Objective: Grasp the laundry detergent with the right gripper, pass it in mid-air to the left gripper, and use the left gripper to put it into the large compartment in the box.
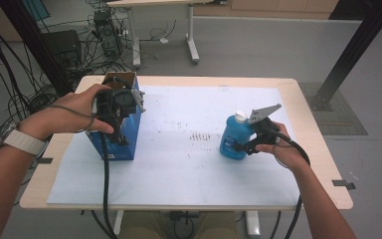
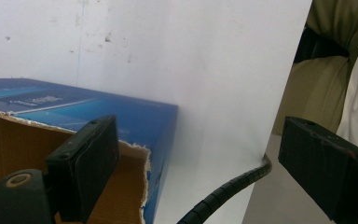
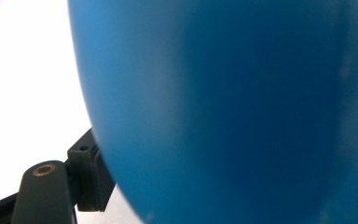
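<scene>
One hand-held gripper [image 1: 239, 145] clasps the blue bottle [image 1: 234, 137]; the other [image 1: 121, 130] gapes over the box [image 1: 129, 134].

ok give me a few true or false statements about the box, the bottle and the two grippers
1. The blue bottle stands upright with a white cap. True.
2. The left hand-held gripper is clamped shut on the box. False: its jaws stand wide apart, one over the open top, one outside.
3. The right hand-held gripper is at the bottle. True.
4. The box is closed. False: its top is open, with a torn cardboard edge.
5. The bottle sits inside the box. False: it stands on the white sheet, well apart.
</scene>
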